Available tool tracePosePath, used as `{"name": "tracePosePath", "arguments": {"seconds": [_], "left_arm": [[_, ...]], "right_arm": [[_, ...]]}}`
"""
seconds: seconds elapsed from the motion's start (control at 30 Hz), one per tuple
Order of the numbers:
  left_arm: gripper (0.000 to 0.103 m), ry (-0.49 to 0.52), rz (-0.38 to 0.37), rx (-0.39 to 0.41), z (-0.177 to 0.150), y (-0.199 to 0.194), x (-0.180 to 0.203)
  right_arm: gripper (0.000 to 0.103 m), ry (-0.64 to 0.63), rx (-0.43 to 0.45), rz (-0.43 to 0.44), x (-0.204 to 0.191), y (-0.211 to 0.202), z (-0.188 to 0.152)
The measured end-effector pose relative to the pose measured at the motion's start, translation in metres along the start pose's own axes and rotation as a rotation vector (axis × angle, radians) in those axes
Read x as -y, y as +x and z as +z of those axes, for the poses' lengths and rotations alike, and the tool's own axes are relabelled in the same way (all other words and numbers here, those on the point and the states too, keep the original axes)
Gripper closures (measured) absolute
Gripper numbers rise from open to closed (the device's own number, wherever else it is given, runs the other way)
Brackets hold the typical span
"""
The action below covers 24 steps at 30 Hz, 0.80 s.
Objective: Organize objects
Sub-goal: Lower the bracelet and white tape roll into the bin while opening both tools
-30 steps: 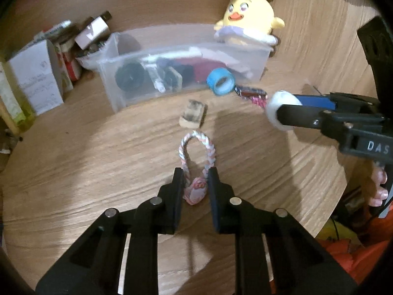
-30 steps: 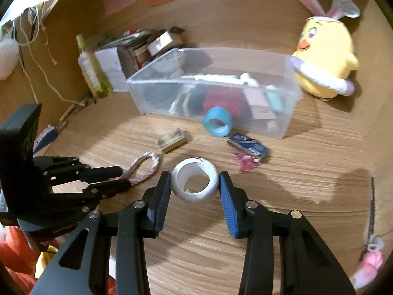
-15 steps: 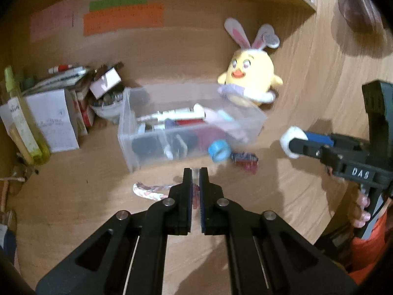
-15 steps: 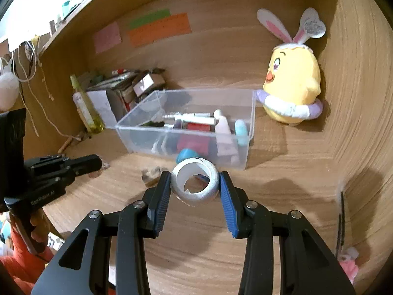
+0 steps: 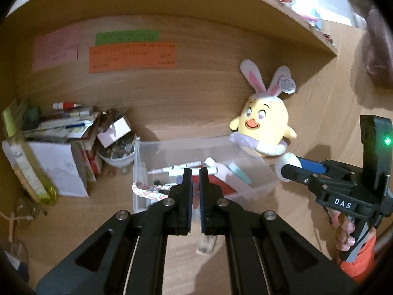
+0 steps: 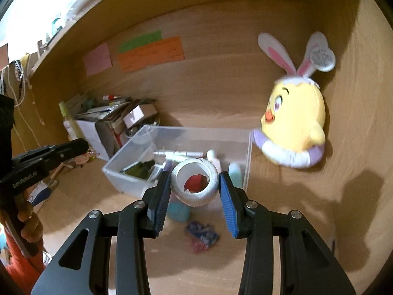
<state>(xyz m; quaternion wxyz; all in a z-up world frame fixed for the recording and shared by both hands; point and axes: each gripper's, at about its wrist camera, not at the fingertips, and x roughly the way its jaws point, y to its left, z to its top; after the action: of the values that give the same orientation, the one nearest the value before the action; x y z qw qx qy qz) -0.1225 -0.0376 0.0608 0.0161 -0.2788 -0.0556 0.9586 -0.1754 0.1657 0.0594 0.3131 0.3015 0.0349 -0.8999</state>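
The left tool (image 5: 194, 191) pinches a braided rope loop (image 5: 147, 191), which trails left in front of the clear bin (image 5: 137, 172). The right tool (image 6: 195, 191) clamps a white tape roll (image 6: 195, 184) above the bin's near edge. Below lie a blue tape roll (image 6: 179, 211) and a small packet (image 6: 202, 237) on the wooden desk (image 6: 294, 221). Beyond, a yellow chick plush (image 6: 294, 123) leans against the wall under coloured notes (image 5: 132, 56).

Clear plastic bin (image 6: 137, 174), wood desk (image 6: 294, 221)
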Motion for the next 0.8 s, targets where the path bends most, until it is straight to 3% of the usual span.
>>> {"name": "tracePosePath", "arguments": {"seconds": [0.3, 0.53, 0.8], "left_arm": [[0.099, 0.013, 0.037, -0.135, 0.002, 0.081, -0.005], [0.099, -0.031, -0.02, -0.213, -0.008, 0.111, -0.019], [0.07, -0.045, -0.037, -0.179, -0.006, 0.098, -0.025]], "right_arm": [[0.067, -0.051, -0.175, -0.043, -0.001, 0.08, 0.014], [0.067, -0.084, -0.248, -0.059, -0.006, 0.116, 0.01], [0.062, -0.08, -0.258, -0.038, -0.009, 0.111, 0.014]]}}
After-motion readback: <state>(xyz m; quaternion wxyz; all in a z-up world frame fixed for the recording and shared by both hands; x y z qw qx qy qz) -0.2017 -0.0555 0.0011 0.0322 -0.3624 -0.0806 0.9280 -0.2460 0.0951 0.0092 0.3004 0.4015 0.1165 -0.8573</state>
